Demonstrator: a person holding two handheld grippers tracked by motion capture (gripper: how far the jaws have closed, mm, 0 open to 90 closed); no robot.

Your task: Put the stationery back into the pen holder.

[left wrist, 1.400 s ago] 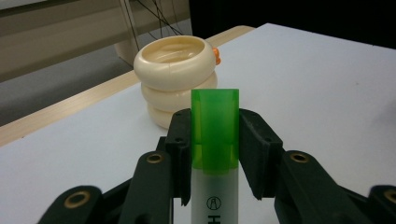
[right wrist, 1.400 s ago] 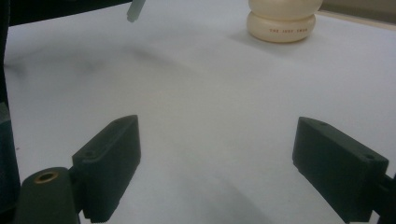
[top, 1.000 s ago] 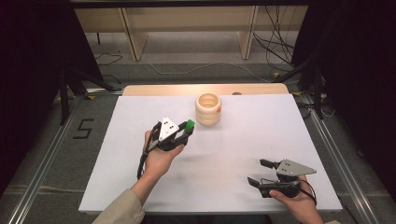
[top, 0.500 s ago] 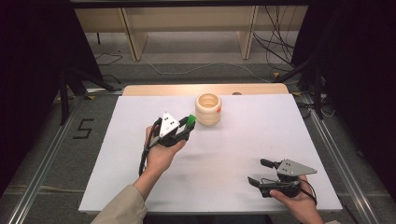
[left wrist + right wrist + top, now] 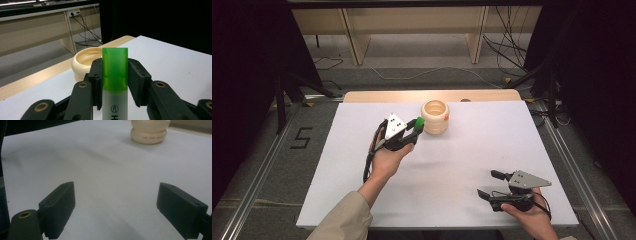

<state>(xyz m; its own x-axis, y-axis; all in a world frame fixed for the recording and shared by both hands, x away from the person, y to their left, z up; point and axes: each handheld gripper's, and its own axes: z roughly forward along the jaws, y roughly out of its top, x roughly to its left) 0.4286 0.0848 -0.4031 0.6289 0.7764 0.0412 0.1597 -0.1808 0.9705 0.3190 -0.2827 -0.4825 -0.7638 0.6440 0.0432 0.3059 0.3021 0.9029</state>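
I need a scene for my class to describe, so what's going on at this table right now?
A person holds a claw in each hand over a white table. The left claw grips a marker with a green cap, its capped end pointing toward a cream ridged cup at the far side of the table. The right claw sits open near the table's front edge, holding nothing.
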